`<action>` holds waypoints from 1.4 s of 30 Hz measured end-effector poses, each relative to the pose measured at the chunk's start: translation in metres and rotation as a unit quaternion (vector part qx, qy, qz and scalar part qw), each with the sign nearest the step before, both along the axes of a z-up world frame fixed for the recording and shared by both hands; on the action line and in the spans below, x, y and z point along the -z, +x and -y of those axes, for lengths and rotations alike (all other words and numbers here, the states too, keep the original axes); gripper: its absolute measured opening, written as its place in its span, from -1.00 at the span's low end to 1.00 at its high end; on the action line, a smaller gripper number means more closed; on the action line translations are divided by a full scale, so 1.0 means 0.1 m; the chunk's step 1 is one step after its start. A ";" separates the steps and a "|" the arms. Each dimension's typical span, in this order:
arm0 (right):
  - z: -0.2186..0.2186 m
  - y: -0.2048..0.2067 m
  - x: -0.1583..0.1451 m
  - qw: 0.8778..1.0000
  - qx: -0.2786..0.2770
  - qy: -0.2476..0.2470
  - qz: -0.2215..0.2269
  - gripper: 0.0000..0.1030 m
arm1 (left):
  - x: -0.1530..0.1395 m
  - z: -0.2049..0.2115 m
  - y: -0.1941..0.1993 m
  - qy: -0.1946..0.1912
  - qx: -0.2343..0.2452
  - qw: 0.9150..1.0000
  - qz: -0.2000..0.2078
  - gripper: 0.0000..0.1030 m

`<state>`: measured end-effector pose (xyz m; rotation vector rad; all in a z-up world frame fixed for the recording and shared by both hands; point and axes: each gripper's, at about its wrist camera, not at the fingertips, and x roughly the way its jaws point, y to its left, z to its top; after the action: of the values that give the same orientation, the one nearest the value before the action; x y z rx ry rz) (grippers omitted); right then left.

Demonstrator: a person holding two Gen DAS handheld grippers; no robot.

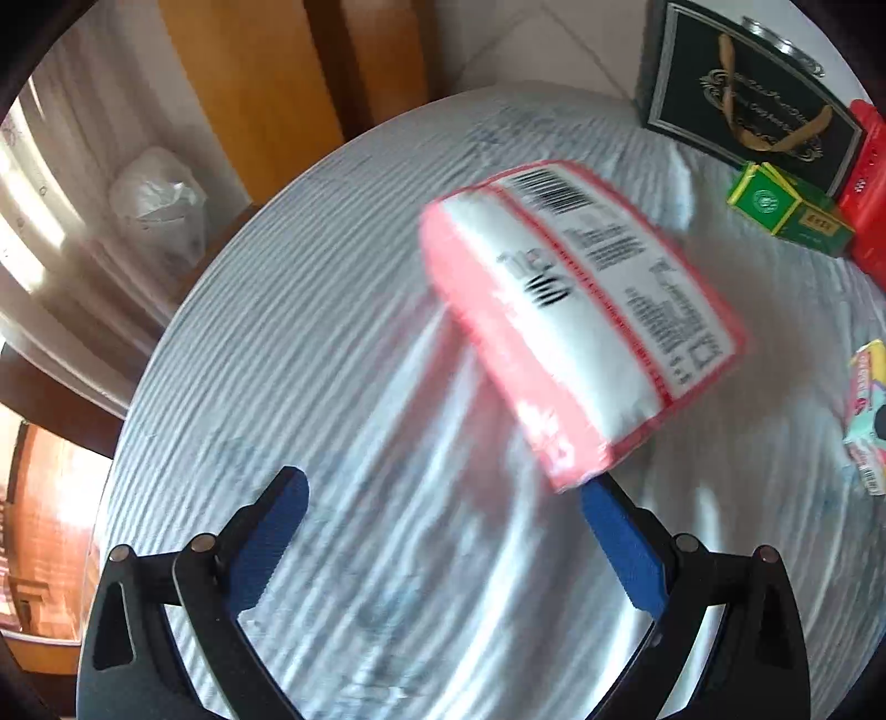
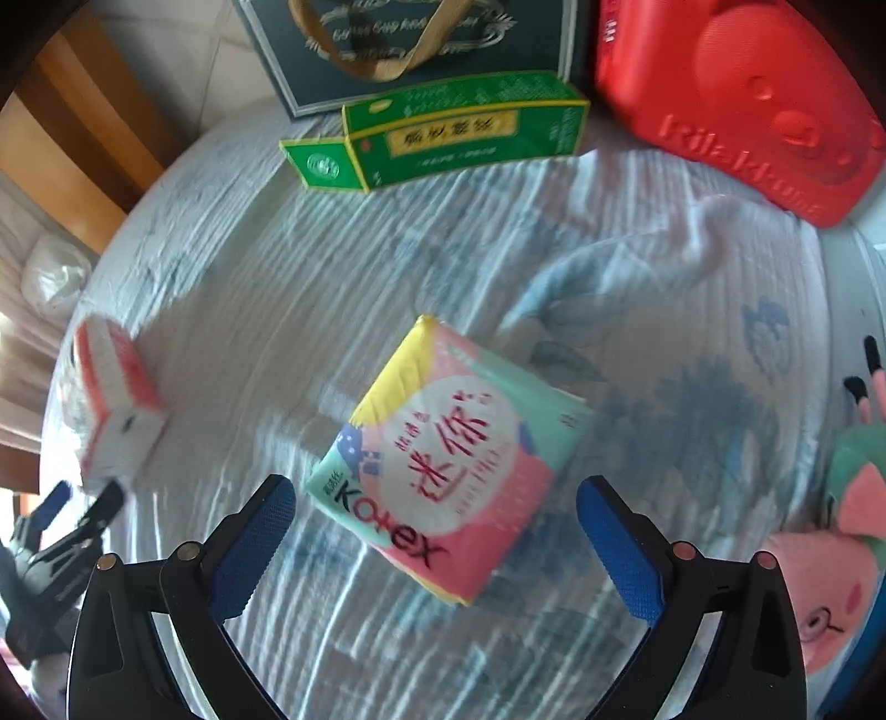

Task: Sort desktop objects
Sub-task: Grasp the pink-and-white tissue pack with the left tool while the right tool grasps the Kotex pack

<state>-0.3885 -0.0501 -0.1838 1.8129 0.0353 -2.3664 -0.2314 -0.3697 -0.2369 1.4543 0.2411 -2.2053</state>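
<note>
A pink and white tissue pack (image 1: 576, 315) with a barcode lies on the round cloth-covered table (image 1: 332, 360), just beyond my left gripper (image 1: 443, 515), which is open; its right fingertip touches or nearly touches the pack's near corner. The same pack (image 2: 119, 404) shows at the left in the right wrist view, with the left gripper (image 2: 88, 498) below it. A pastel Kotex pack (image 2: 451, 471) lies on the cloth between the open fingers of my right gripper (image 2: 434, 509), slightly ahead of the tips. It also shows at the right edge of the left wrist view (image 1: 869, 410).
A dark gift bag (image 2: 421, 50) with gold handles stands at the back. A green box (image 2: 443, 130) lies in front of it. A red case (image 2: 736, 94) is at the back right. A plush toy (image 2: 841, 543) sits at the right edge. A white plastic bag (image 1: 160, 205) lies beyond the table.
</note>
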 end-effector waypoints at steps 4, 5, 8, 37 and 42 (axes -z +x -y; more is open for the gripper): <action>-0.03 0.01 0.03 1.000 -0.001 0.004 0.001 1.00 | -0.07 0.28 0.20 0.000 -0.036 0.999 0.002 0.95; -0.05 0.01 0.04 1.000 0.001 0.003 0.002 1.00 | -0.15 0.30 0.21 0.006 -0.035 0.999 -0.009 0.95; -0.12 0.01 0.02 1.000 0.007 -0.005 0.005 1.00 | -0.40 0.24 0.12 0.026 -0.024 0.998 -0.048 0.95; -0.04 -0.18 0.06 1.000 -0.002 0.007 0.005 0.56 | -0.16 -0.28 -0.72 0.062 0.046 0.997 0.007 0.79; -0.11 0.09 -0.15 1.000 -0.020 -0.007 -0.018 0.41 | -0.44 -0.51 -0.33 0.053 0.070 0.996 -0.032 0.73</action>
<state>-0.3796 -0.0389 -0.1684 1.7459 0.0581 -2.3672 -0.2642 -0.3187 -0.1926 1.4982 0.2914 -2.3866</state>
